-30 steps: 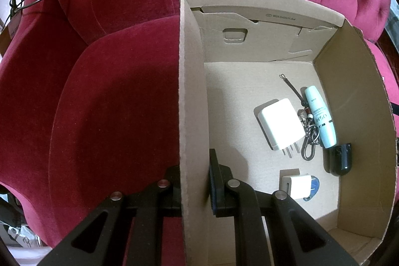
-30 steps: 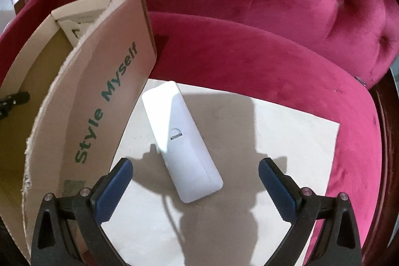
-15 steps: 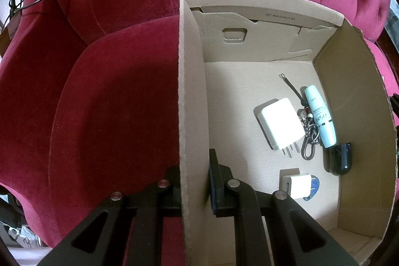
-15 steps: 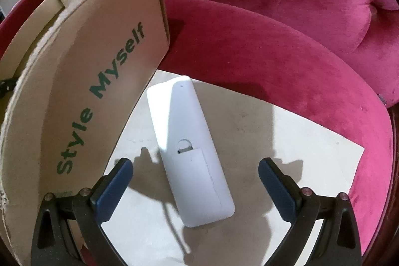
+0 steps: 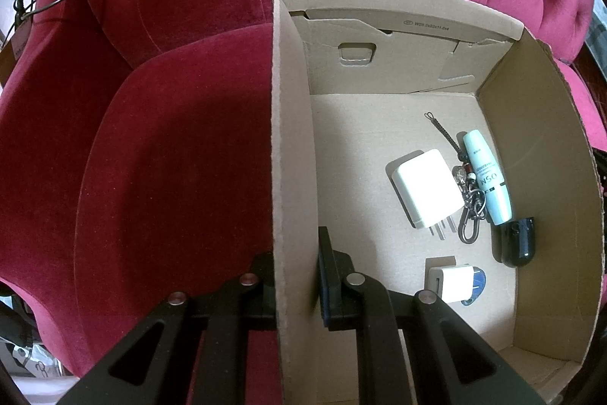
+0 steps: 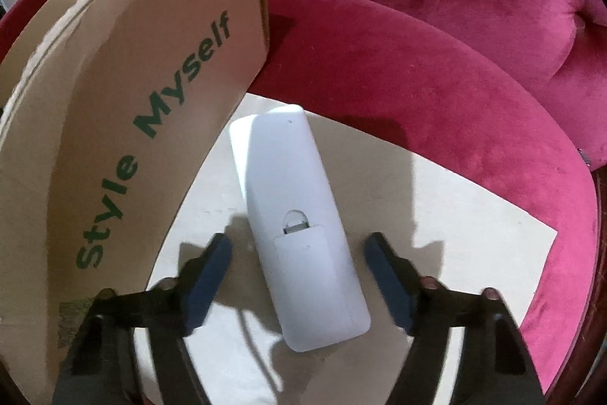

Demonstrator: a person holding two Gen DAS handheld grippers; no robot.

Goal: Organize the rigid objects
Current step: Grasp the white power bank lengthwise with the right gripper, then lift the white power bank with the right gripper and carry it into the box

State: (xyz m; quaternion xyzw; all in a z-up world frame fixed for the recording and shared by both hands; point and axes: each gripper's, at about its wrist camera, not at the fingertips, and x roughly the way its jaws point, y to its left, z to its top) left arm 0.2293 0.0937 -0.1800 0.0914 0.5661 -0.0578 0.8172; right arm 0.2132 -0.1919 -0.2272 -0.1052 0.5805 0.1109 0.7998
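Remote point(image 6: 299, 226) lies face-down on the pale board point(image 6: 455, 215) beside the cardboard box point(image 6: 132, 101), long axis running away between the right claw point(image 6: 297, 270)'s closing, not-yet-touching pads; left claw point(image 5: 296, 276) clamps the box wall.

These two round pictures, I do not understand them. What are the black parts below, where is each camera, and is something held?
A person holds one grasping tool in each hand; each carries a camera looking along its two fingers. In the left view, the left tool is clamped on the wall of a cardboard box containing chargers, keys and a tube. In the right view, the right tool has just been closing around a white remote, lying on a pale sheet on a red sofa; its pads do not touch it yet.
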